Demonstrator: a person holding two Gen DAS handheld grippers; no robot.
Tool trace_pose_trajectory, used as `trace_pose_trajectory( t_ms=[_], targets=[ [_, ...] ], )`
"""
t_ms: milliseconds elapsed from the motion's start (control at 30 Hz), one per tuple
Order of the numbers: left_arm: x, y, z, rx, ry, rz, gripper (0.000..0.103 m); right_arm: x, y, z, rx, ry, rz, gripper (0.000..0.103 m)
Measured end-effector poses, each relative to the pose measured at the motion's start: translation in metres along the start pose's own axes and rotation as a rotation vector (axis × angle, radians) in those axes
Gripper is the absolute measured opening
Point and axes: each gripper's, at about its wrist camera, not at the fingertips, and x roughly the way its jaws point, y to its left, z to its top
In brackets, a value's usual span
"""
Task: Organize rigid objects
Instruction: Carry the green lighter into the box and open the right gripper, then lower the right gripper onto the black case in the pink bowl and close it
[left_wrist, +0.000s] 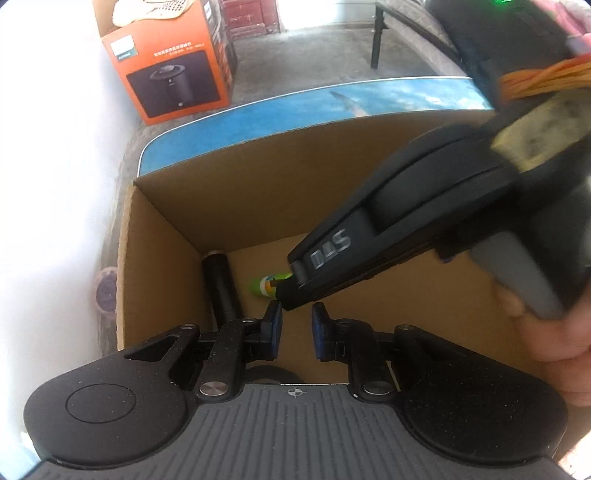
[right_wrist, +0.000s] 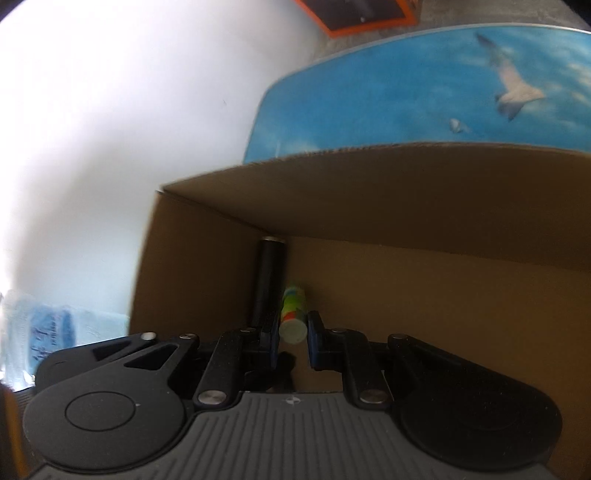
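Reaching down into the cardboard box (left_wrist: 236, 192), the right gripper (right_wrist: 292, 334) has a small green-and-white tube (right_wrist: 293, 314) between its blue pads, with slivers of gap on either side; whether the jaws are grasping it or have just let go cannot be told from these views. Tube sits on the box floor toward the far-left corner, lying just beside a black cylinder (right_wrist: 269, 280) that rests along the left wall. Left gripper (left_wrist: 296, 326) hovers over the near side of the box, jaws released, nothing between them. Box stands on a blue surface (right_wrist: 406, 92) printed with sky and a gull; an orange carton (left_wrist: 173, 70) sits on the floor beyond. Judgement: tube looks like rigid, light plastic with a smooth, likely slippery skin, prone to rolling; best gripped across the mid-body, not on the rounded cap. Black cylinder looks stiff and heavier, probably metal; take it mid-length, across its width. Placement of the tube appears nearly complete.
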Motion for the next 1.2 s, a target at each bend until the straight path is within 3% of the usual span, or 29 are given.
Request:
trace_pose_trajectory(
  t_ms=[133,367,600,733,900,1067,1200],
  targets=[
    [-0.001,0.006,-0.001,-0.007,-0.002,0.008,0.018,0.014,0.008,0.004,-0.026,-0.002,-0.041,0.018],
    [-0.017,0.010,-0.006,-0.028,-0.031,-0.001,0.021,0.011,0.019,-0.007,-0.016,-0.018,0.010,0.022],
    [-0.061,0.009,-0.024,-0.023,-0.130,-0.028,0.023,-0.066,0.028,-0.038,-0.027,-0.160,0.080,0.025],
    [-0.103,0.001,-0.051,-0.008,-0.239,-0.077,0.025,-0.138,0.034,-0.089,-0.090,-0.301,0.152,0.025],
    [-0.143,-0.022,-0.102,0.034,-0.366,-0.178,0.026,-0.200,0.026,-0.170,-0.172,-0.471,0.138,0.025],
    [-0.138,-0.058,-0.142,0.041,-0.381,-0.314,0.027,-0.208,-0.008,-0.245,-0.124,-0.540,0.070,0.025],
    [-0.120,-0.088,-0.167,0.024,-0.343,-0.389,0.027,-0.192,-0.036,-0.267,-0.036,-0.535,0.046,0.025]
  ],
)
